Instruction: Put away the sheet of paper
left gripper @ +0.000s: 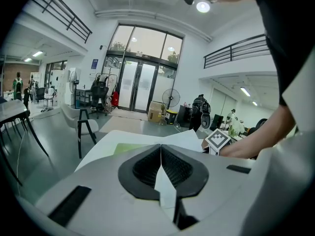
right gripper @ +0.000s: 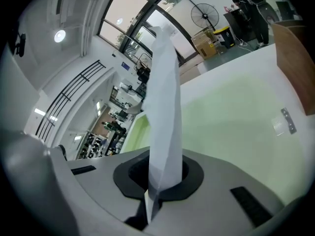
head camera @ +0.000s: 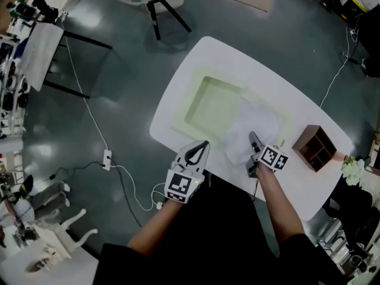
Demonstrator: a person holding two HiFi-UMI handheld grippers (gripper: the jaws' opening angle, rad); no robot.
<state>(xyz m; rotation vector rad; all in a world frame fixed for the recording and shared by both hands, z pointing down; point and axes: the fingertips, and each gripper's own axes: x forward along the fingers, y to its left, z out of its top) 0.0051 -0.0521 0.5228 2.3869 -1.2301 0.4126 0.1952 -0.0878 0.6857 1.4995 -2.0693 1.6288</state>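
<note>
Pinching the sheet of paper (head camera: 252, 126) at its near edge, the right gripper (head camera: 252, 138) has its 2 jaws pressed together on it. In the right gripper view the sheet rises out of the pads as a narrow, curled strip. The rest of the sheet lies rumpled across the pale green mat (head camera: 205, 100) on the white table (head camera: 196, 58), with 1 corner spilling past the mat toward the near side.

The left gripper (head camera: 203, 143) hangs just beside the table's near edge, apart from the sheet. Its jaws are closed and I see nothing held in them.

The paper looks very light and limp. It bends under its own weight and will likely flop, fold or crease if it is lifted by 1 point alone. A firm pinch on an edge or corner suits it best, since thin paper can slip from the pads or tear under a sharp tug. A second hold on a far edge would probably keep it flat on the way to the wooden desk organizer (head camera: 316, 147) at the table's right end.
</note>
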